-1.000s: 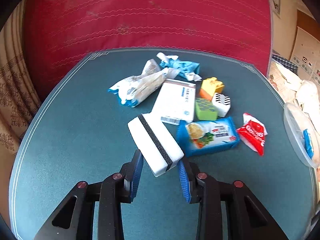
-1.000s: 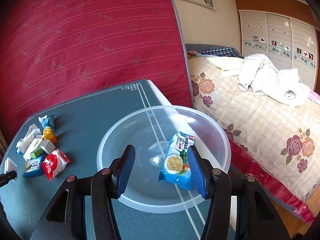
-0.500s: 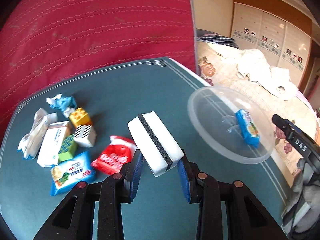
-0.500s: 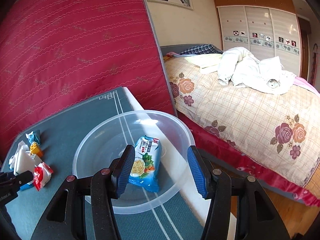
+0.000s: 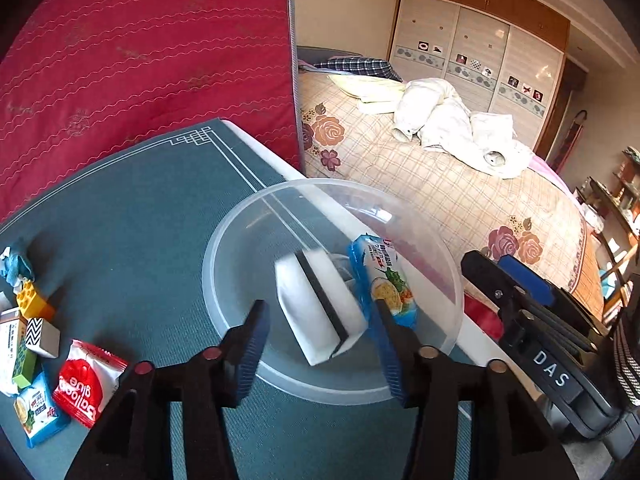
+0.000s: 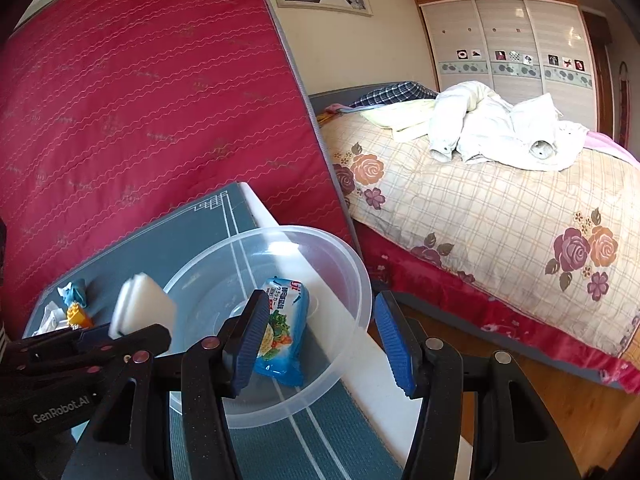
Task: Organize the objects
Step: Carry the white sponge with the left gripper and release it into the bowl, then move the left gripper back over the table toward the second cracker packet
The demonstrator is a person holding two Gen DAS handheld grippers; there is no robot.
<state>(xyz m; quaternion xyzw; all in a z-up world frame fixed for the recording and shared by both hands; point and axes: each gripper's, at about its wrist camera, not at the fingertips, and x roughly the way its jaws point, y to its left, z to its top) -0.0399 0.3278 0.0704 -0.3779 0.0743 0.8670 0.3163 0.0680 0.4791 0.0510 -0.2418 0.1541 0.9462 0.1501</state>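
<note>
One clear plastic bowl [image 5: 240,240] sits centre frame on the green bench [image 5: 140,208]; inside it lies a blue cracker packet [image 5: 386,280]. White sponge with a black stripe [image 5: 316,304], motion-blurred, is over the bowl between the left gripper's [image 5: 320,344] jaws, which have just been opening and no longer press it. Right gripper [image 6: 322,340], jaws apart and empty, points at the bowl's near rim. Red packet [image 5: 86,386] at lower left reads "balloon glue"; the right gripper body reads "DAS", the left gripper body "GenRobot.AI".
</note>
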